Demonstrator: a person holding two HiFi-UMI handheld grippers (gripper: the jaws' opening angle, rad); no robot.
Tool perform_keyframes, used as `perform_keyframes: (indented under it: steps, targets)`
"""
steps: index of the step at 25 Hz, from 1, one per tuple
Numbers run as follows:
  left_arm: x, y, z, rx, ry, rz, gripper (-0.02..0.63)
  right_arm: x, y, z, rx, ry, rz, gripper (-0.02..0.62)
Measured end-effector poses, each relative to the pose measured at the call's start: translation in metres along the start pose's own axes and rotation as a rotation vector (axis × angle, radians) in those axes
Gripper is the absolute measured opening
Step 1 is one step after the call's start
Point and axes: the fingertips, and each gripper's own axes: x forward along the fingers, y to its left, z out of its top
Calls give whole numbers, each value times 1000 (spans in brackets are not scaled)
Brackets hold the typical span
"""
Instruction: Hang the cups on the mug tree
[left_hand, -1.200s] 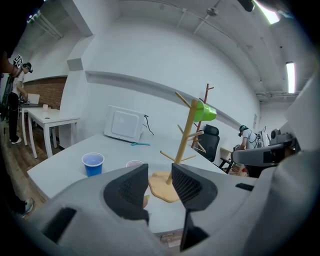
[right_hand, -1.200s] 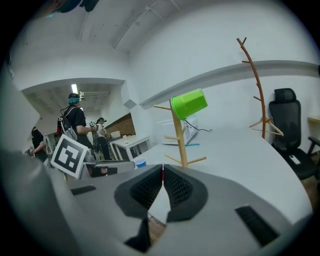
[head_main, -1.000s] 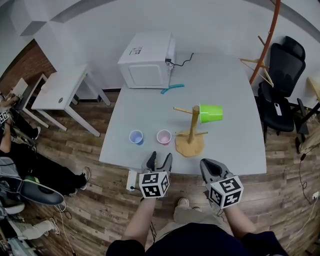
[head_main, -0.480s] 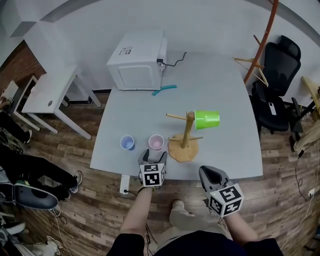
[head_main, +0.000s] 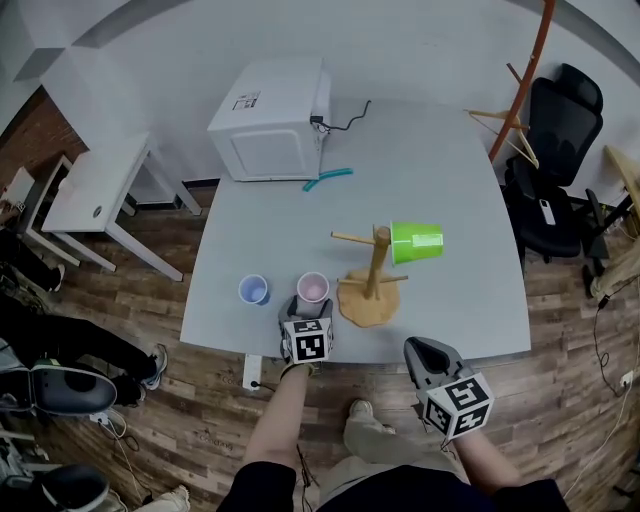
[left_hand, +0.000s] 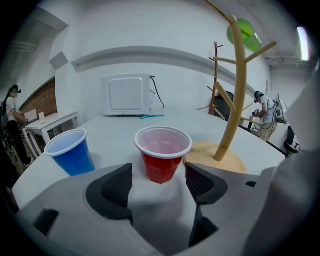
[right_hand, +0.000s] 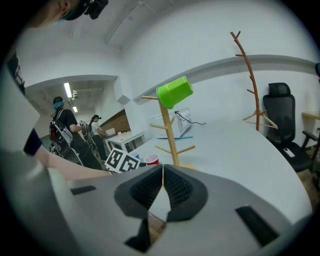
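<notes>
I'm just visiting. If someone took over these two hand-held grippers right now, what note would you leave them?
Left gripper: open, its jaws have just been opening. The red cup stands upright at their mouth, not gripped.
Right gripper: shut, empty, near the front edge of the table.
Done: the green cup hangs on the mug tree.
Left: the red cup, then the blue cup beside it, both upright on the table.
</notes>
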Motion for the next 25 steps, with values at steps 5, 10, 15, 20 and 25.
perform_keyframes:
  steps: [5, 10, 15, 20, 25]
  targets:
    - [13, -1, -8, 9, 39, -13, 322, -1, -7, 0, 6, -10, -20, 31]
    - [17, -3, -1, 0, 48, 2, 322, -4, -13, 2, 7, -10, -35, 31]
    - [22, -2, -3, 32, 74, 13, 311, -3, -12, 4, 4, -18, -34, 31]
    - [22, 3, -4, 30, 80, 26, 238, -2, -10, 5, -3, -22, -29, 31]
    - [15, 4, -1, -11, 63, 16, 233, -4, -7, 7, -2, -30, -25, 31]
